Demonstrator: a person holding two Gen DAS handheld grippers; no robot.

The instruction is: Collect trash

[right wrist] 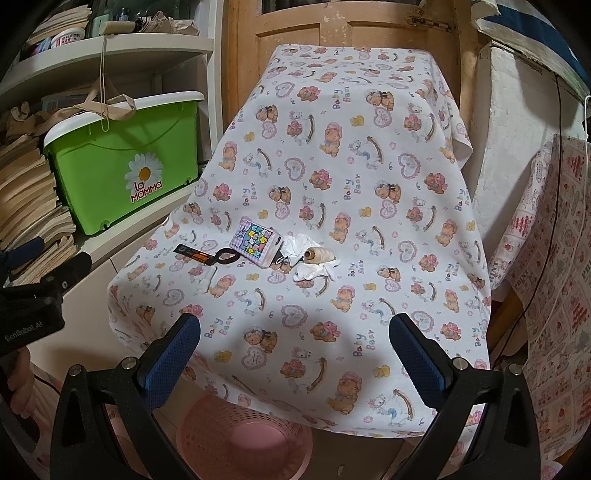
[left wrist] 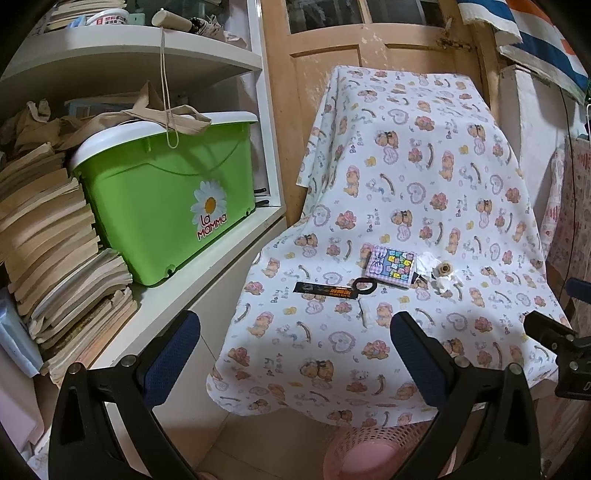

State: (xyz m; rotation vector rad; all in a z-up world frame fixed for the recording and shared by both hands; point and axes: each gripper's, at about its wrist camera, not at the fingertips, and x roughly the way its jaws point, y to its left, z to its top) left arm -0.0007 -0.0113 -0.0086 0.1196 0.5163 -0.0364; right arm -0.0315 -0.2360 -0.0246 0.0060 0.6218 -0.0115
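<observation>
On the bear-print cloth [left wrist: 424, 184] [right wrist: 351, 184] lie a black tag with an orange label [left wrist: 328, 290] [right wrist: 201, 254], a small colourful packet [left wrist: 391, 266] [right wrist: 256, 243], crumpled white tissue [left wrist: 428, 262] [right wrist: 314, 271] and a spool of cream thread [left wrist: 445, 268] [right wrist: 318, 255]. A small white scrap [left wrist: 366, 314] [right wrist: 207, 282] lies nearer the front edge. A pink mesh basket [left wrist: 376, 450] [right wrist: 243, 439] stands on the floor below the cloth's front edge. My left gripper [left wrist: 295, 343] and right gripper [right wrist: 295, 347] both hang open and empty, short of the items.
A green lidded box [left wrist: 166, 199] [right wrist: 122, 162] sits on a white shelf unit [left wrist: 207, 258] at the left, beside stacked books [left wrist: 48, 236] [right wrist: 26, 192]. A wooden door [left wrist: 369, 33] stands behind. Patterned cloth [right wrist: 554, 258] hangs at the right.
</observation>
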